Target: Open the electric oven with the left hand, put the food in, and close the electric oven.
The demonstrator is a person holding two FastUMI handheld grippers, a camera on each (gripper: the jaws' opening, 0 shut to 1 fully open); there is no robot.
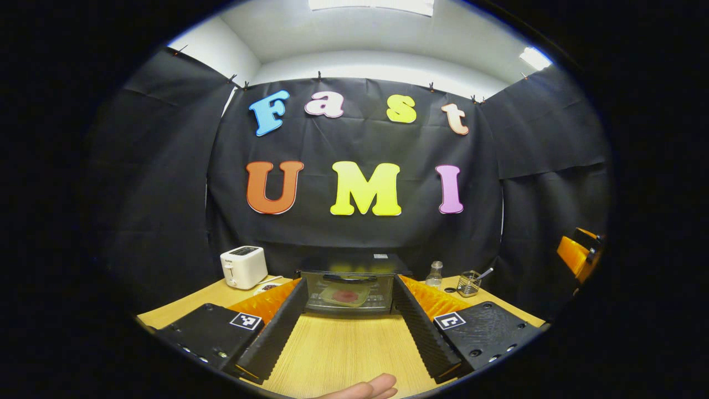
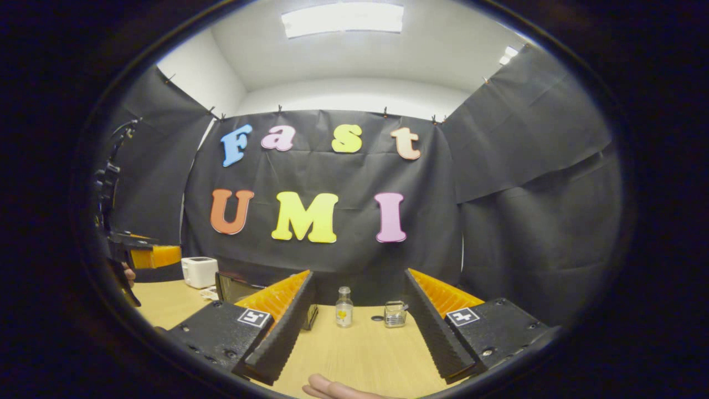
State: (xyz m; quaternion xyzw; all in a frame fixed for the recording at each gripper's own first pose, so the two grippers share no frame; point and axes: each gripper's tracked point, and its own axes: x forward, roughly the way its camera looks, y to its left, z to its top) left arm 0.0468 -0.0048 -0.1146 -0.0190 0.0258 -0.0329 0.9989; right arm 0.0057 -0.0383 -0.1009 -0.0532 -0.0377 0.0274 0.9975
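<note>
Left gripper [image 1: 350, 327] jaws wide apart, holding nothing, above table [image 1: 343, 354], aimed at oven [image 1: 350, 288]. Oven door shut, glass front facing gripper, long axis sideways; food [image 1: 345, 296] inside. Toaster [image 1: 243, 267] left of oven, bottle [image 1: 435, 275] right. Right gripper [image 2: 354, 327] spread wide, empty.

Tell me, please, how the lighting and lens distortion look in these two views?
Left gripper view: ceiling lights glare overhead, the oven door reflects the wall, and fisheye bends the table edges. Right gripper view: a bright ceiling panel washes out, edges curve strongly.

White toaster [image 1: 243, 266]; black oven [image 1: 350, 284]; red food [image 1: 345, 296]; light woodgrain table [image 1: 343, 349].
</note>
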